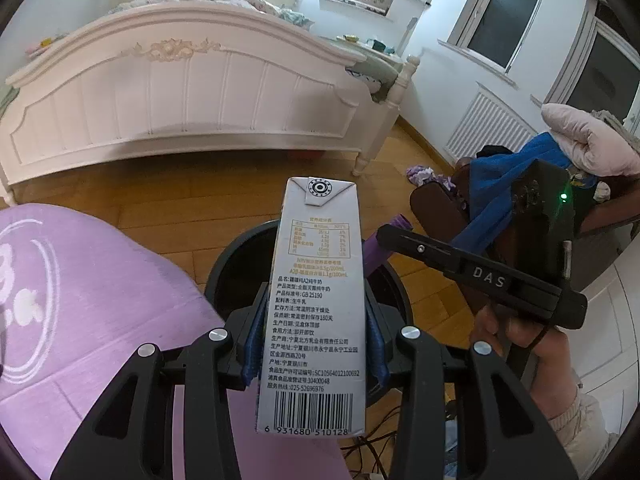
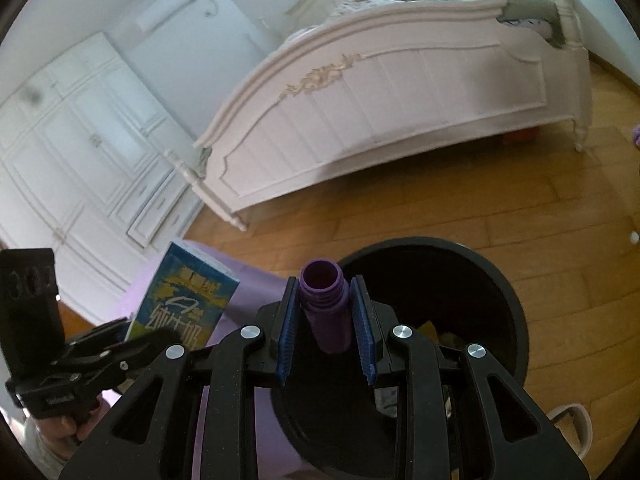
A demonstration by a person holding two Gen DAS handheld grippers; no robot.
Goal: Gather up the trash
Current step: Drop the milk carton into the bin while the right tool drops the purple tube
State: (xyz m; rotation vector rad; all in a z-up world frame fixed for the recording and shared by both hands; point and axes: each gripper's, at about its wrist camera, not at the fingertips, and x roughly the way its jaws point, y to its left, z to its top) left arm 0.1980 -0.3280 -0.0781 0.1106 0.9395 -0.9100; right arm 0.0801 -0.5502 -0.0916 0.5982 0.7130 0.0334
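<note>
1. BEDROOM, BY THE BIN: Your left gripper (image 1: 316,344) is clamped on a milk carton (image 1: 316,304), blue pads pressed against its two narrow sides near the middle, the printed panel and barcode facing the camera.

2. The carton stands upright in your grasp, its folded top pointing toward the white bed (image 1: 180,92), with the black trash bin (image 1: 240,264) directly behind and below it.

3. Your right gripper (image 2: 326,332) carries a purple bottle (image 2: 325,308), open neck forward. The pads sit just beside its body; whether they press it or only flank it cannot be told from the right wrist view.

4. The bottle hangs over the near rim of the bin (image 2: 508,296), where scraps of paper already lie inside.

5. A purple cushion (image 1: 80,300) sits beside the bin on the wood floor (image 1: 200,200).

6. Handling, as a judgement: the carton looks like thin cardboard, probably empty and light, so its walls will buckle under a hard squeeze. Your mid-body hold across the narrow faces suits it; the corners are stiffest.

7. The bottle appears to be smooth, rigid plastic, light and liable to slip or roll. Hold it across the body below the threaded neck, as you are placed now.

8. Both pieces seem ready to be dropped into the bin.
</note>
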